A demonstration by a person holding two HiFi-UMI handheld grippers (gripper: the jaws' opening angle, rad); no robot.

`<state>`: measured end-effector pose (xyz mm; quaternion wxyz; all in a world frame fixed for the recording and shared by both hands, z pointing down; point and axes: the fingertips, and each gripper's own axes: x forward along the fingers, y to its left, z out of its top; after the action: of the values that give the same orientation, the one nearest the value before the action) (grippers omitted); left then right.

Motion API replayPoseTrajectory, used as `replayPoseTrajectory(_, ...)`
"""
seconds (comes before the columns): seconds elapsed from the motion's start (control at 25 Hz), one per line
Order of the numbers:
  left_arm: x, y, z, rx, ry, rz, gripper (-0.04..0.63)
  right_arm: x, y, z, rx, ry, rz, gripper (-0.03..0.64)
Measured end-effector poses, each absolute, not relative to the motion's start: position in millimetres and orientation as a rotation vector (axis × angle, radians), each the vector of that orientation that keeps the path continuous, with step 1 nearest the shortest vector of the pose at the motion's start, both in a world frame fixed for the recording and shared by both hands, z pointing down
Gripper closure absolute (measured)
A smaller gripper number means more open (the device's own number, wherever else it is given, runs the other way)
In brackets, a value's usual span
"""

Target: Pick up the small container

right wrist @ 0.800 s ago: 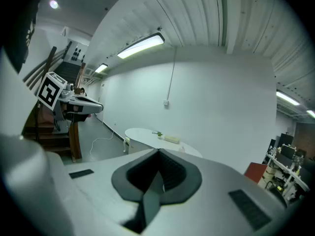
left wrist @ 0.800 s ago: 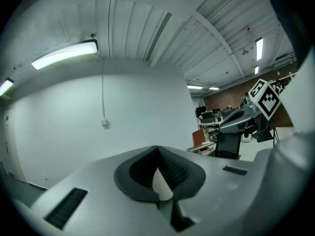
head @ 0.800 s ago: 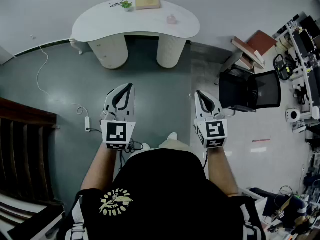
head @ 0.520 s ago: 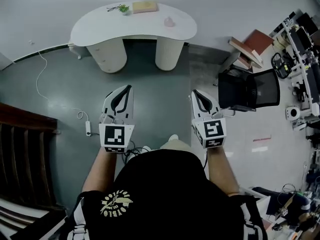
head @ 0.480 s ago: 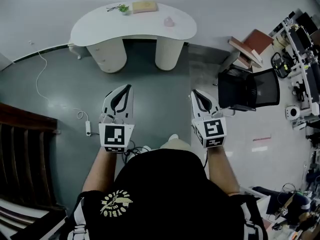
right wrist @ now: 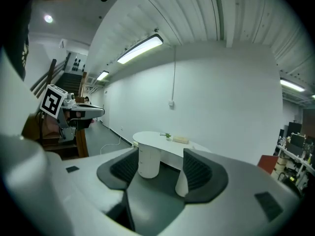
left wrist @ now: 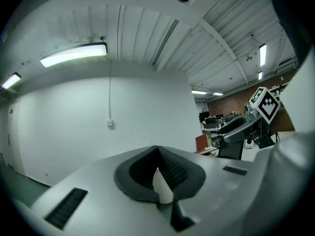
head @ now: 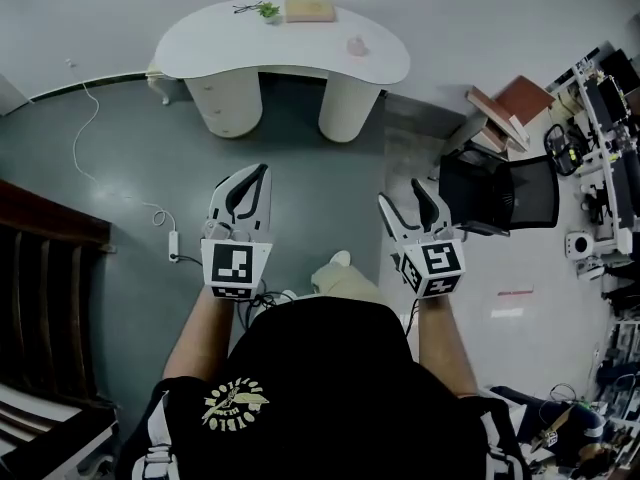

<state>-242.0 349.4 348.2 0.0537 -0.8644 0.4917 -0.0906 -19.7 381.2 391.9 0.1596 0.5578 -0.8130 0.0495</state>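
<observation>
The small pink container [head: 357, 46] stands on a white kidney-shaped table [head: 210, 40] far ahead, by the wall. A little plant [head: 267, 10] and a tan box [head: 308, 10] lie on the table too. Both grippers are held at waist height over the grey floor, well short of the table. My left gripper [head: 261, 171] is shut with nothing in it; its pads meet in the left gripper view [left wrist: 157, 150]. My right gripper [head: 402, 194] is open and empty, and the right gripper view [right wrist: 161, 155] looks between its jaws at the table [right wrist: 156, 140].
A black office chair [head: 500, 183] stands just right of the right gripper. Stacked boards [head: 510, 93] and cluttered equipment racks [head: 605, 118] fill the right side. A power strip with a white cable [head: 175, 246] lies on the floor at left, near dark wooden furniture [head: 40, 298].
The right gripper's jaws have spread apart from a narrow, closed stance. The head view has shifted slightly; the left gripper keeps its place.
</observation>
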Motion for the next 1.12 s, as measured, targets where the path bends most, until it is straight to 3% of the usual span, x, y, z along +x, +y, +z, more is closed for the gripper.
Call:
replayPoseTrajectory(0.52, -231, 260, 356, -2.599, 1.565, -0.233, 0.586, 16, 286, 410, 1.629, -2.339, 0.174, 0.337)
replayPoseTrajectory(1.12, -113, 138, 324, -2.666, 1.479, -0.148, 0.586, 93, 156, 391, 1.56, -2.444, 0.166, 0.337)
